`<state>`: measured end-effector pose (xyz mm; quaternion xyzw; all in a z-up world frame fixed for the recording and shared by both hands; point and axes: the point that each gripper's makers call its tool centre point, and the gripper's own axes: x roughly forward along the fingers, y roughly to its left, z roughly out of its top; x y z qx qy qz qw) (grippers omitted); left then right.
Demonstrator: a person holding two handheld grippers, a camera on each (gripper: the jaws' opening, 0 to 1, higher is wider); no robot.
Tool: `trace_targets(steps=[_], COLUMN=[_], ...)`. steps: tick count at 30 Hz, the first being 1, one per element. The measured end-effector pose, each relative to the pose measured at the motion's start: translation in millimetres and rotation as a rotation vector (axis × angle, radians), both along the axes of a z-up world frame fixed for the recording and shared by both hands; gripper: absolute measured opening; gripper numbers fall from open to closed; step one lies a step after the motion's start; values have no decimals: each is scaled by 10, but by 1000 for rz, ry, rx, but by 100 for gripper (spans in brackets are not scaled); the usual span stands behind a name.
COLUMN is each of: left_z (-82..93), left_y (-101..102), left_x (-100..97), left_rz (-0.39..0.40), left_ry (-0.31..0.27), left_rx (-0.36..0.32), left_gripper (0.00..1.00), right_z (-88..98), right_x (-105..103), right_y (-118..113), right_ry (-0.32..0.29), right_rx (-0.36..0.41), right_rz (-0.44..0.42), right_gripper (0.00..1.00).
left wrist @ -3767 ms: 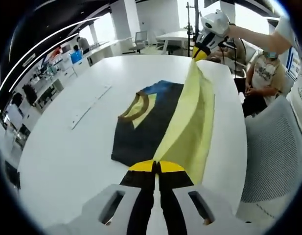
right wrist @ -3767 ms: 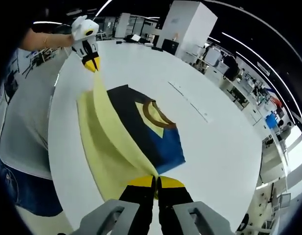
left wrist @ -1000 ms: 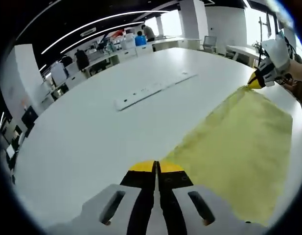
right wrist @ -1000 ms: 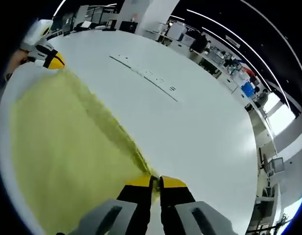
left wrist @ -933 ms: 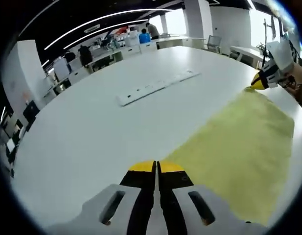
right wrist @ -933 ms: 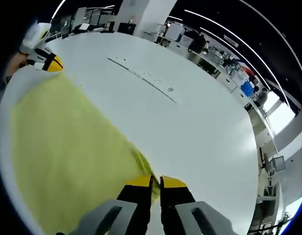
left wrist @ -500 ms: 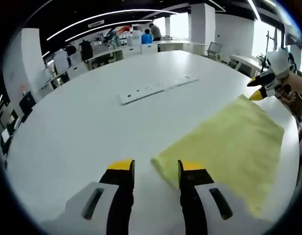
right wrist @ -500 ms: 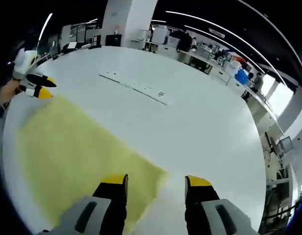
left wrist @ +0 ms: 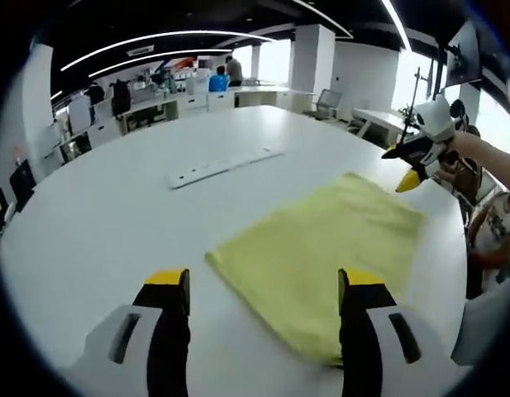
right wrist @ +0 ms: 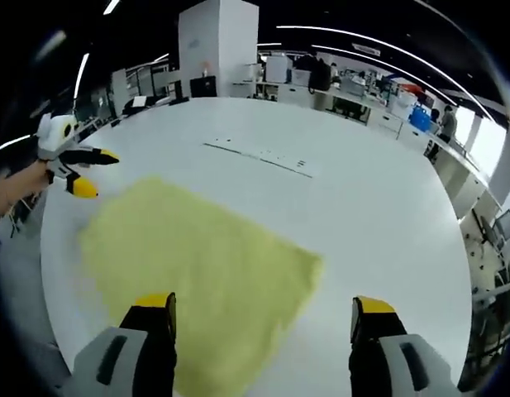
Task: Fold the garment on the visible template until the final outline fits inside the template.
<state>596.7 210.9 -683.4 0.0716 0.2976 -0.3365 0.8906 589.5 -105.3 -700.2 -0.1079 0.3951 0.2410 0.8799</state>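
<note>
Left gripper [left wrist: 263, 285] is up off the cloth with its jaws spread wide and nothing between them, looking down the table; the near corner of the yellow garment [left wrist: 321, 248] sits in the gap between the yellow tips. The garment lies flat as a roughly four-sided yellow panel on the white round table [left wrist: 114, 207], one side running away toward the far right. Over there the right gripper [left wrist: 412, 165] is hanging just off the garment's far corner, jaws parted, in a person's hand. From the right gripper view, the same story: right gripper [right wrist: 263, 318] spread wide, empty, above the garment [right wrist: 197, 265], and the left gripper [right wrist: 93, 172] parted beside the far corner. Beyond the cloth, a long white strip [left wrist: 217, 165] lies on the table, well apart from it.
</note>
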Motion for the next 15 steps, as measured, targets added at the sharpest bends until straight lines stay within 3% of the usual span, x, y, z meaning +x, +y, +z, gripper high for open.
trace_targets(steps=[7,15], left_z=[33,14], left_y=[0,-32], left_x=[-313,-661], left_rz=[-21,-48], left_ry=[-14,-31], left_rx=[-39,-46], left_gripper=[75,71], right_z=[33,64], right_x=[-350,-729], right_y=[24,36], right_ry=[12,4], right_rx=[16,19], right_rz=[25,76], right_gripper=[88,85])
